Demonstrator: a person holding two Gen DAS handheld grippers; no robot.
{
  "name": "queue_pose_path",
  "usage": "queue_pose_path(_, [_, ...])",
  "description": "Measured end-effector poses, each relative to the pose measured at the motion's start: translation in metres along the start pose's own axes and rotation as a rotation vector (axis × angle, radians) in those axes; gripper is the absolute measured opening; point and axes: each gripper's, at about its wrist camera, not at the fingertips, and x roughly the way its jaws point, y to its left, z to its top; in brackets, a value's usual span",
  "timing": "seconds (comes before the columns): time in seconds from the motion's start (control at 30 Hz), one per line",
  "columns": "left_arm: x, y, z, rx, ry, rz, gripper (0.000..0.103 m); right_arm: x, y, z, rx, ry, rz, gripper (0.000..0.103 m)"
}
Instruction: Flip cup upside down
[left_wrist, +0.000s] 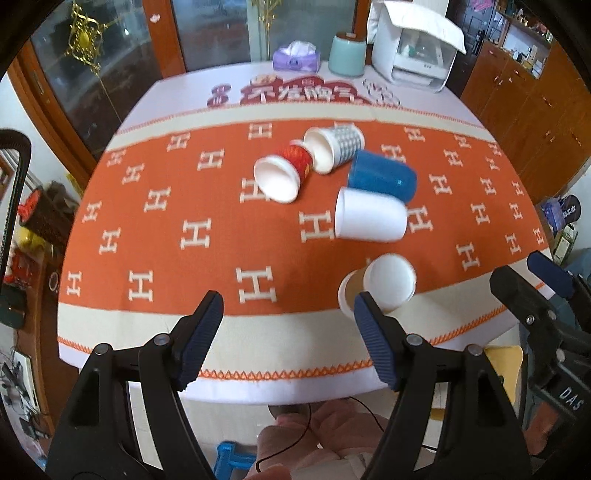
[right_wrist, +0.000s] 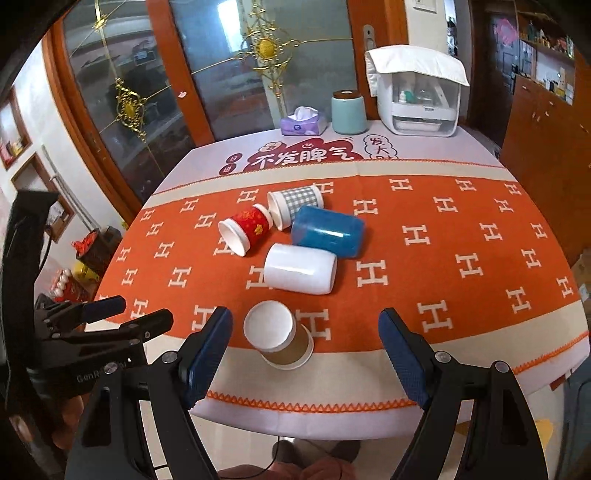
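A brown paper cup (right_wrist: 282, 338) stands upside down near the table's front edge, its white base up; it also shows in the left wrist view (left_wrist: 380, 286). Behind it lie a white cup (right_wrist: 301, 273), a blue cup (right_wrist: 327, 230), a red cup (right_wrist: 245, 229) and a grey checked cup (right_wrist: 295, 203), all on their sides. My left gripper (left_wrist: 288, 325) is open and empty, with its right finger just in front of the brown cup. My right gripper (right_wrist: 304, 343) is open and empty, with the brown cup between its fingers and a little ahead.
An orange cloth with white H marks (right_wrist: 461, 266) covers the table. At the far edge stand a purple tissue box (right_wrist: 303, 123), a mint canister (right_wrist: 349, 112) and a white appliance (right_wrist: 417, 92). Wooden cabinets (right_wrist: 546, 122) stand at the right, glass doors (right_wrist: 221, 74) behind.
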Motion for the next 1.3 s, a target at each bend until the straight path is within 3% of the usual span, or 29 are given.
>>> queue_pose_path(0.27, [-0.028, -0.010, 0.016, -0.021, -0.095, 0.057, 0.071, -0.031, 0.002, 0.033, -0.018, -0.034, 0.011, 0.082])
queue_pose_path(0.53, [-0.041, -0.017, 0.018, -0.046, -0.157, 0.093, 0.071, -0.040, 0.004, 0.046, -0.050, -0.072, -0.008, 0.083])
queue_pose_path(1.3, [-0.045, -0.041, 0.020, -0.025, -0.183, 0.097, 0.071, -0.033, 0.002, 0.046, -0.091, -0.074, 0.004, 0.083])
